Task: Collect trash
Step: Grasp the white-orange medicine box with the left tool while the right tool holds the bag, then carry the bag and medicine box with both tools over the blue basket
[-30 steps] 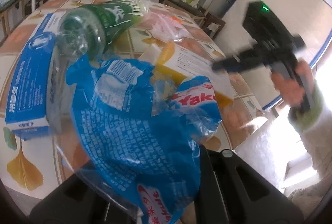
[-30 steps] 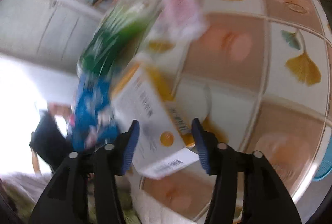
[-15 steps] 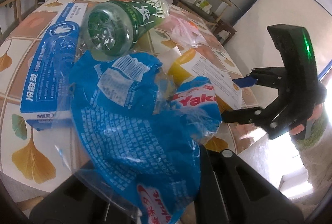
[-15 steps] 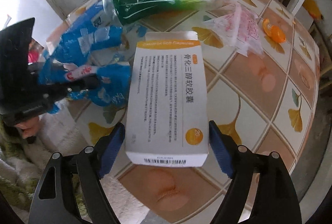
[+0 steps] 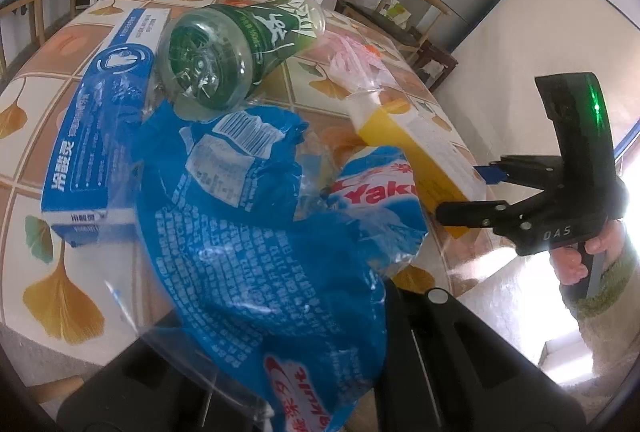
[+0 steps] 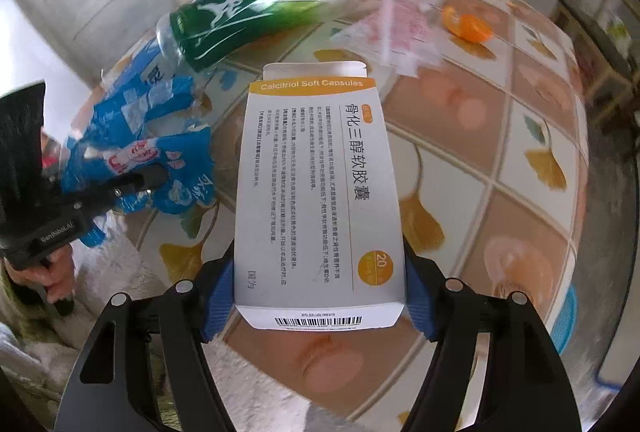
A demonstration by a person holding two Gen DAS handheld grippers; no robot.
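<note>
The right tool [image 6: 320, 296] is clamped on the near end of the capsule box [image 6: 316, 191], blue pads pressing its two long sides, and the box juts out over the near edge of the counter [image 6: 532, 135]. The box's far flap stands open and the card walls look thin, so a harder squeeze could crush it, and a quick swing could let it pivot between the pads.

The left tool [image 5: 256, 384] grips the blue wrapper [image 5: 256, 232], which billows up in front of its camera; how tightly the jaws meet behind the film cannot be told. The wrapper hangs just off the counter's near edge, close beside the box, so the two loads could snag if brought together.

The green bottle [image 6: 256, 15] lies on its side behind them, resting partly on the blue carton [image 5: 100, 127]; a nudge would probably set it rolling. Open room lies off the near edge, toward the floor.
</note>
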